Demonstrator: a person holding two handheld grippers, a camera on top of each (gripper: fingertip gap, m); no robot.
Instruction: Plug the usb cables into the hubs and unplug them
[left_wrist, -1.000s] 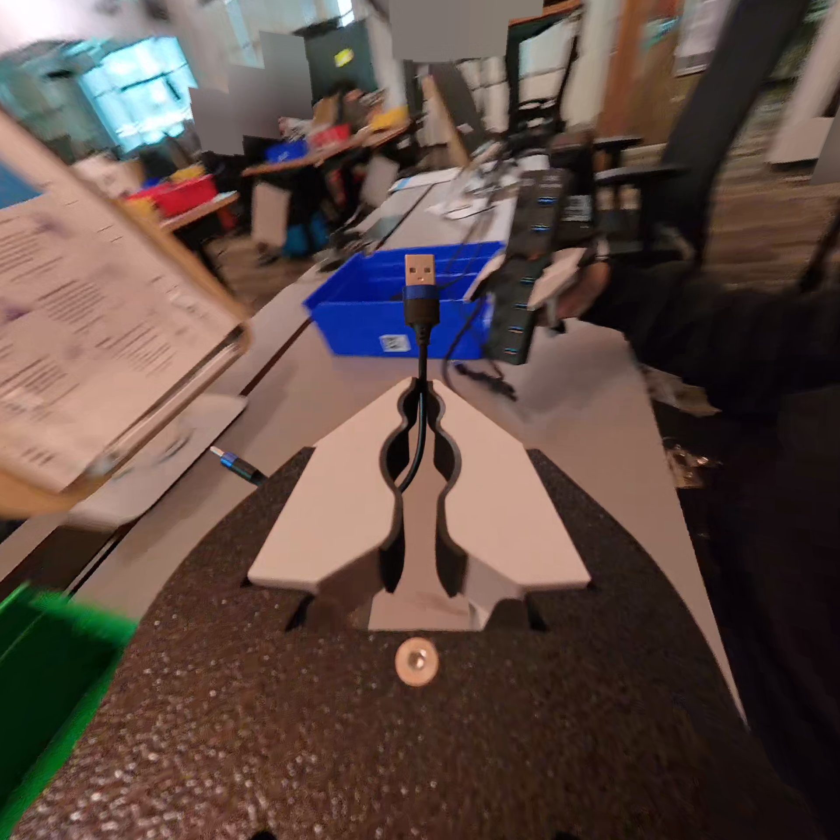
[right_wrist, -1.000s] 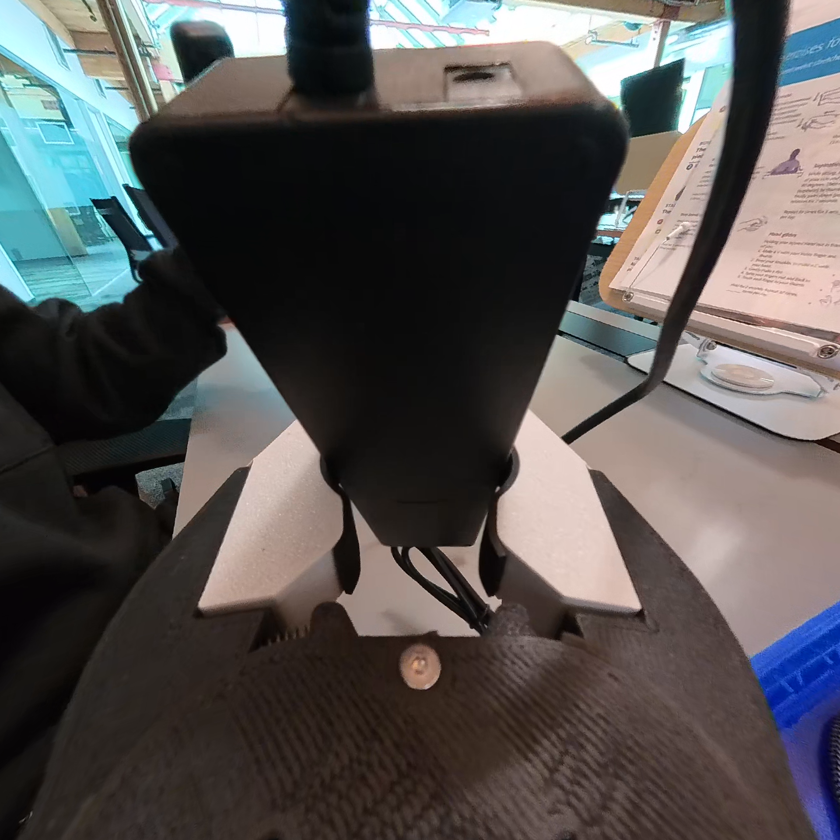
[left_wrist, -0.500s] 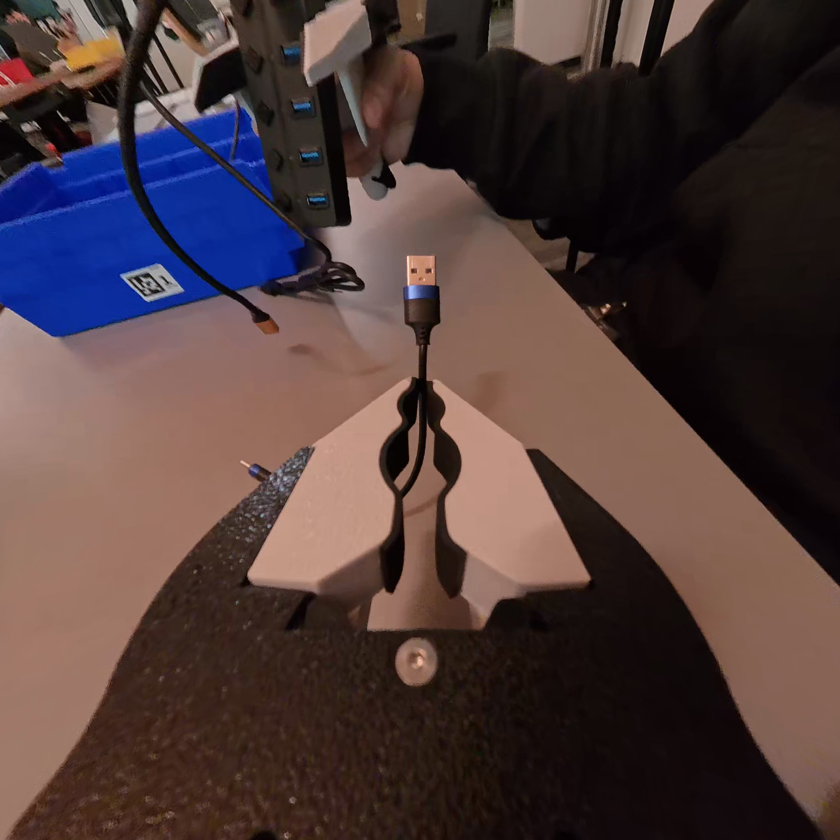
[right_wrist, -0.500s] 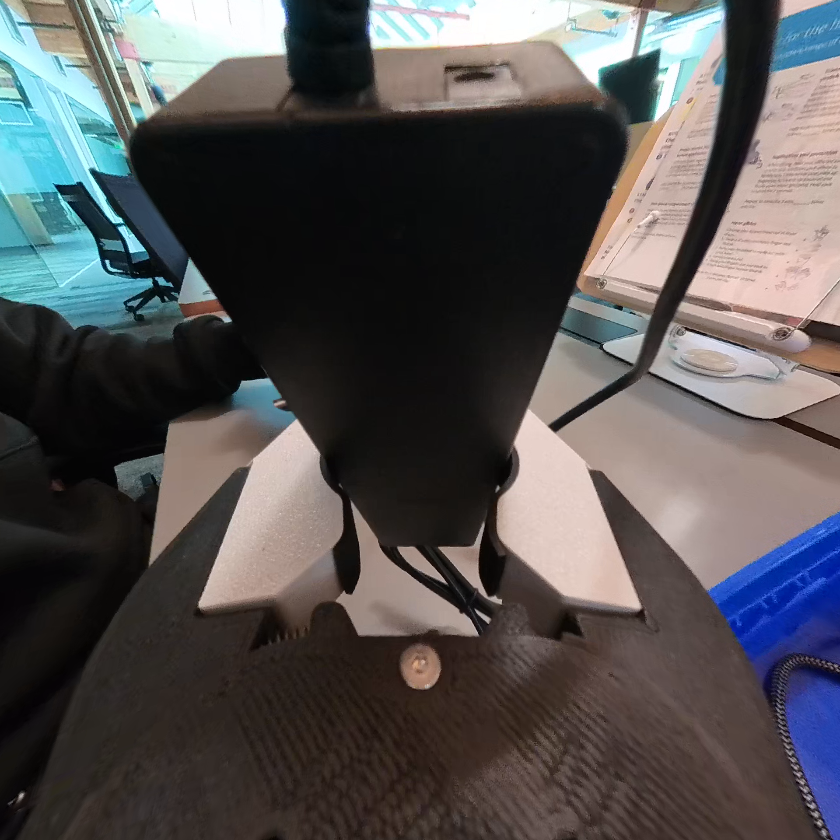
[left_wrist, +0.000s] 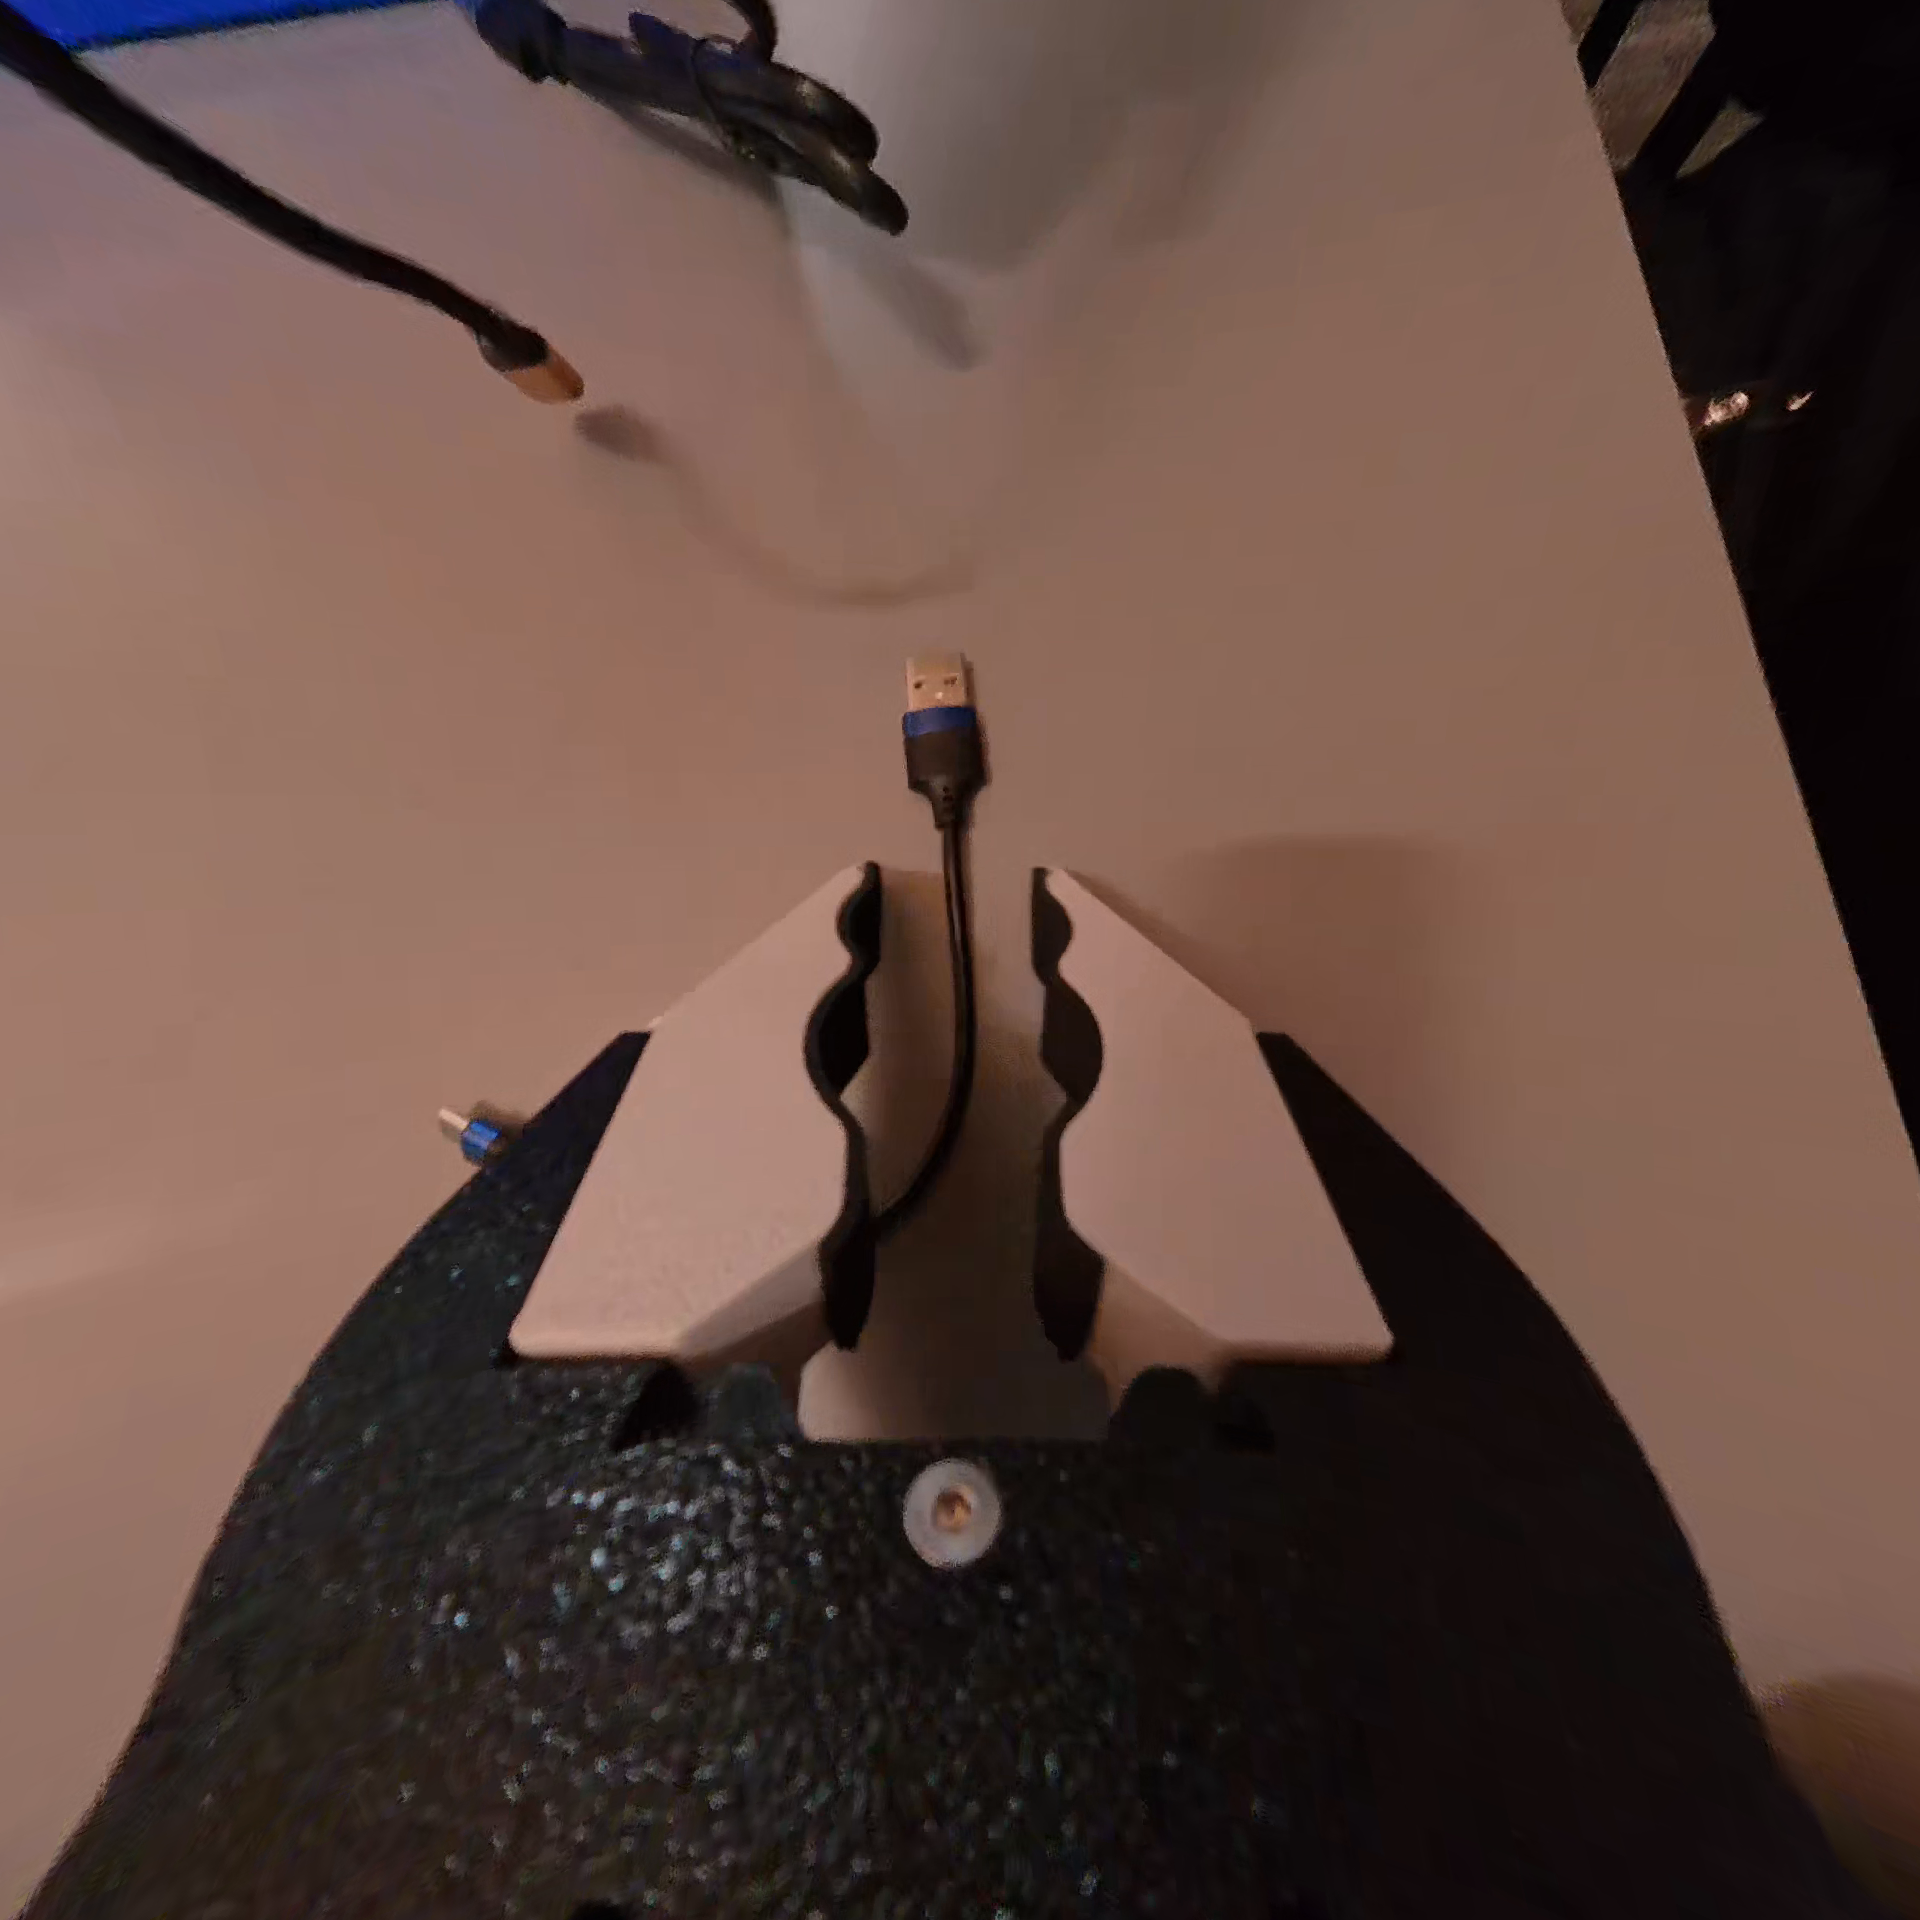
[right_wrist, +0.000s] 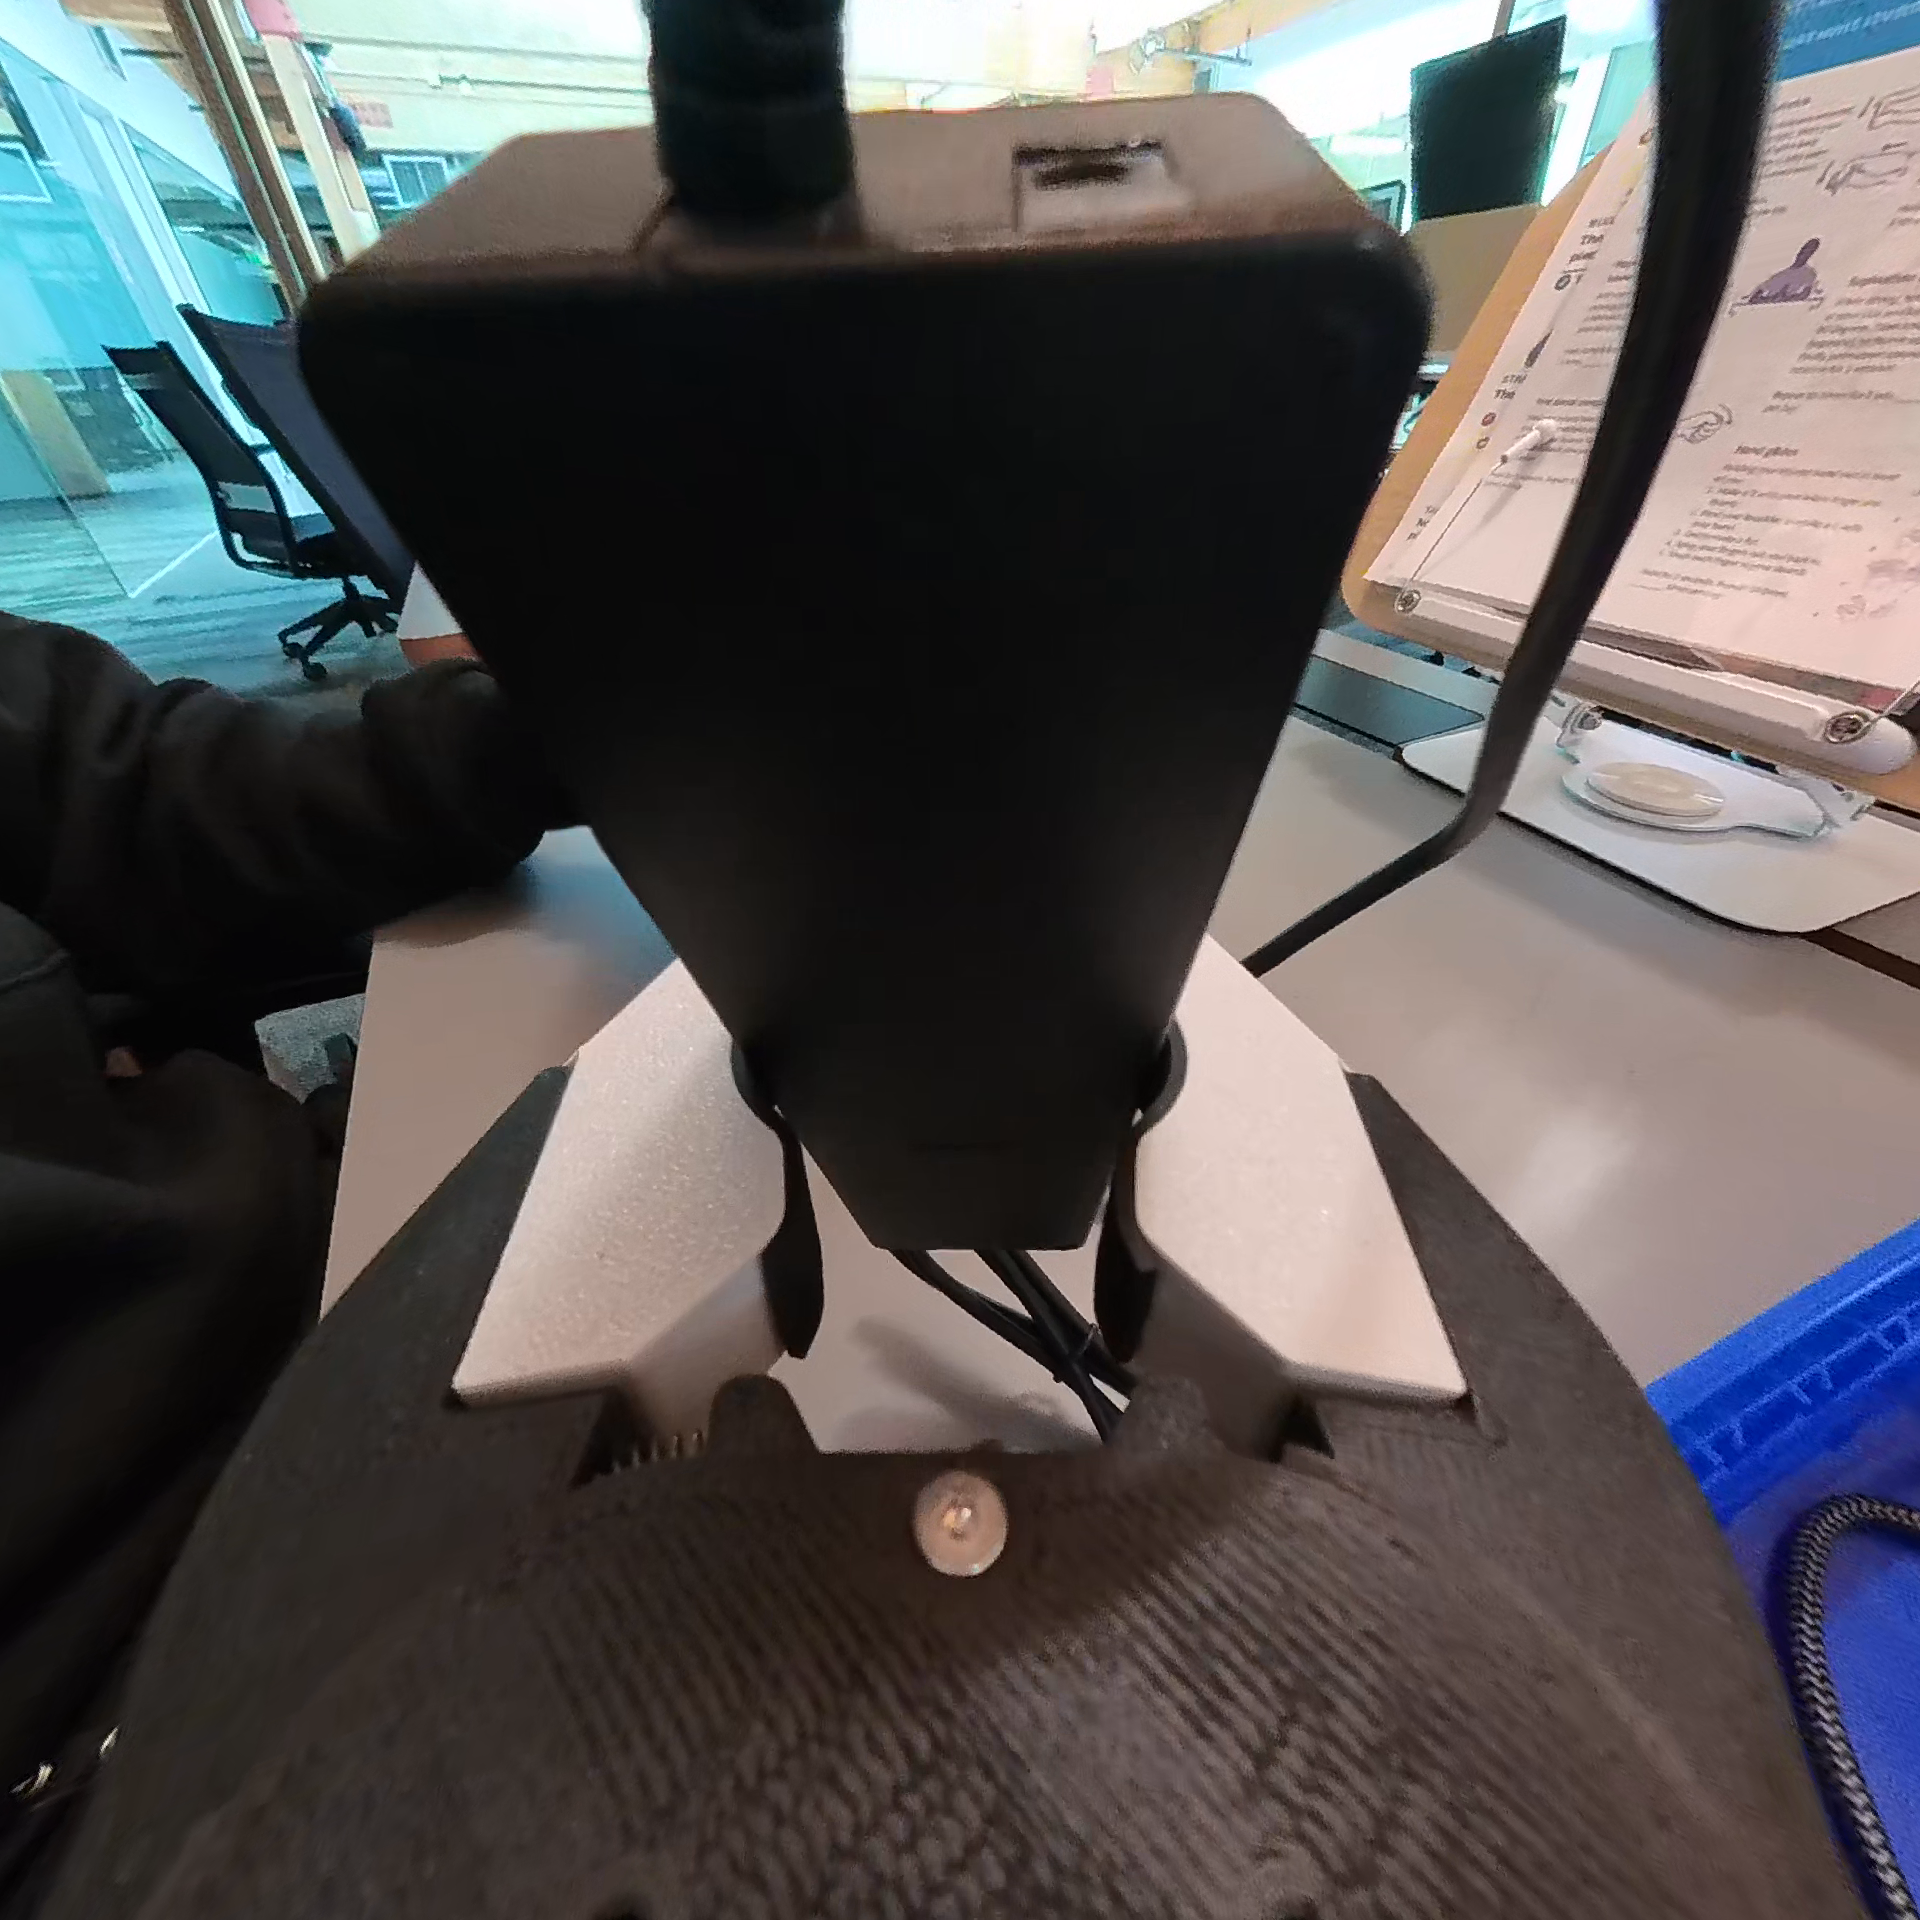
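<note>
Grey fingers of my left gripper (left_wrist: 956, 883) stand apart, the usb cable (left_wrist: 958, 997) lying loose between them on the table (left_wrist: 1299, 623). My right gripper (right_wrist: 961, 1081) clamps the black hub (right_wrist: 862, 623). Beyond stands a printed page (right_wrist: 1766, 416).

Two tools, left (left_wrist: 954, 883) and right (right_wrist: 961, 1081); one black hub (right_wrist: 862, 623); one USB-A plug (left_wrist: 940, 722); one gold-tipped cable end (left_wrist: 530, 369); one blue bin (right_wrist: 1808, 1444); one document stand (right_wrist: 1704, 499); two office chairs (right_wrist: 260, 488).
</note>
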